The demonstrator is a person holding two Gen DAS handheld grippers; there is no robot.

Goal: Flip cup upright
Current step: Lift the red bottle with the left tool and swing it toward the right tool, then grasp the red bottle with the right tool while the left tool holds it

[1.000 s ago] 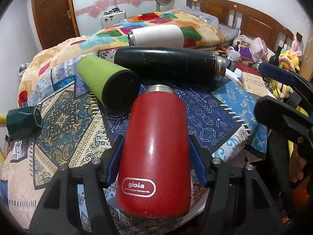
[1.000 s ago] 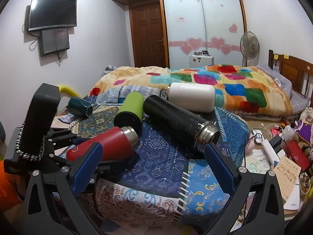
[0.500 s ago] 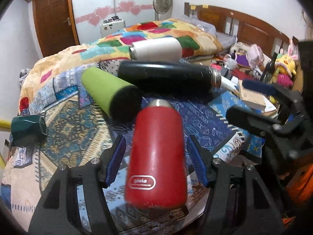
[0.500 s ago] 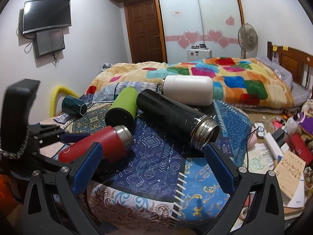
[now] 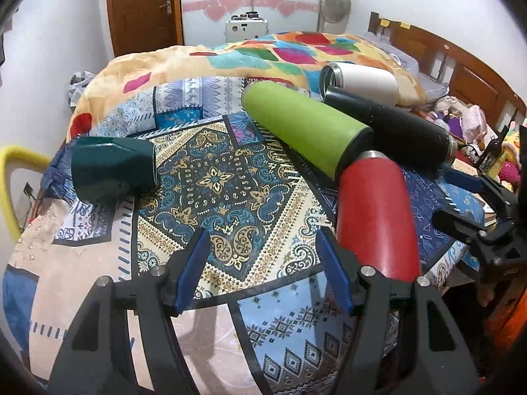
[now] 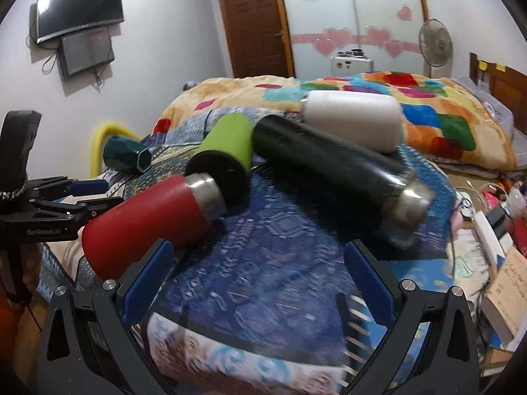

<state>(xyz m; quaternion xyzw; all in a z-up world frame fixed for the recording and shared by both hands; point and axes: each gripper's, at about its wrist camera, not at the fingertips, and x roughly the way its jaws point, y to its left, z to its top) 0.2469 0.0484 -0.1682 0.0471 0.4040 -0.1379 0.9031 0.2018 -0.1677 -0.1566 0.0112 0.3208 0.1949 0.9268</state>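
Observation:
Several cups lie on their sides on a patterned cloth. A red bottle (image 5: pixel 375 217) lies just right of my left gripper (image 5: pixel 263 266), which is open and empty over bare cloth. A dark green cup (image 5: pixel 112 168) lies to the far left. A lime green cup (image 5: pixel 306 128), a black flask (image 5: pixel 392 128) and a white cup (image 5: pixel 362 80) lie behind. My right gripper (image 6: pixel 260 276) is open and empty, in front of the black flask (image 6: pixel 332 168), with the red bottle (image 6: pixel 148 217) at its left. The lime cup (image 6: pixel 227 151), white cup (image 6: pixel 352 121) and dark green cup (image 6: pixel 126 154) lie beyond.
The cloth covers a small table (image 5: pixel 82 289) beside a bed with a colourful quilt (image 5: pixel 263 52). Books, chargers and toys (image 6: pixel 487 230) crowd the right side. A yellow chair back (image 5: pixel 13 171) stands at the left. My left gripper (image 6: pixel 66 197) shows in the right wrist view.
My left gripper has let go of the red bottle and swung left, so the bottle now lies outside its right finger. My right gripper has moved closer to the black flask.

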